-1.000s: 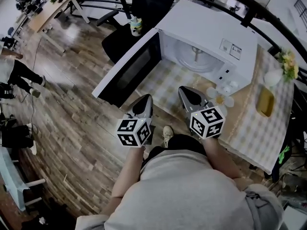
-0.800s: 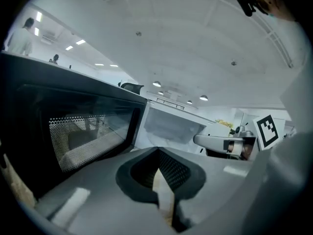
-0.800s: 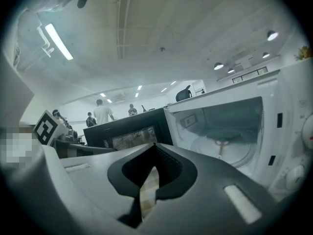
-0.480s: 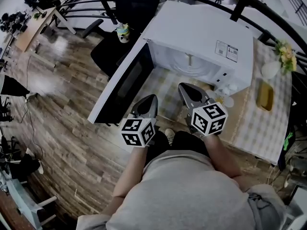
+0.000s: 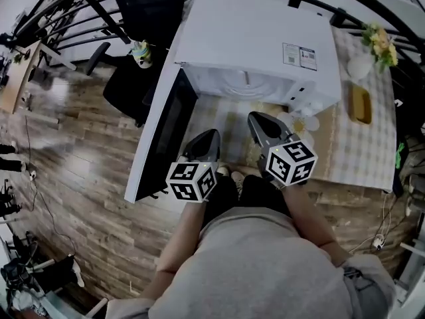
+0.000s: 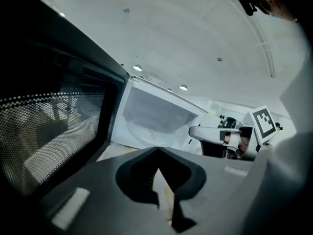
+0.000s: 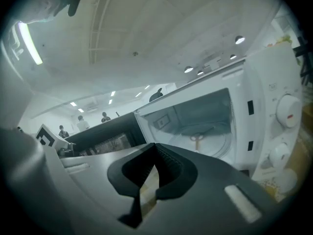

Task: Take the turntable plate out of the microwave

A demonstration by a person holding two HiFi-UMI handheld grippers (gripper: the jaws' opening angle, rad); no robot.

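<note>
Starting with the head view, the microwave (image 5: pixel 262 38) is seen at upper centre on a checked tablecloth (image 5: pixel 358 155), its door (image 5: pixel 163 135) swung left over the wood floor (image 5: pixel 80 171) so that the cavity can be reached. The left gripper (image 5: pixel 206 138) and right gripper (image 5: pixel 257 120) are held just before it.

In the left gripper view, the jaws are pressed together on nothing, and the turntable plate (image 6: pixel 146 132) is seen at centre, not yet taken from the cavity.

In the right gripper view, those jaws are likewise closed and empty, with the plate seen inside at centre right.

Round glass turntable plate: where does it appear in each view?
Head view: the round glass turntable plate lies top centre, inside the white microwave.
Left gripper view: the plate, centre.
Right gripper view: the plate, right of centre.
Shared landmark: the dark open microwave door.
</note>
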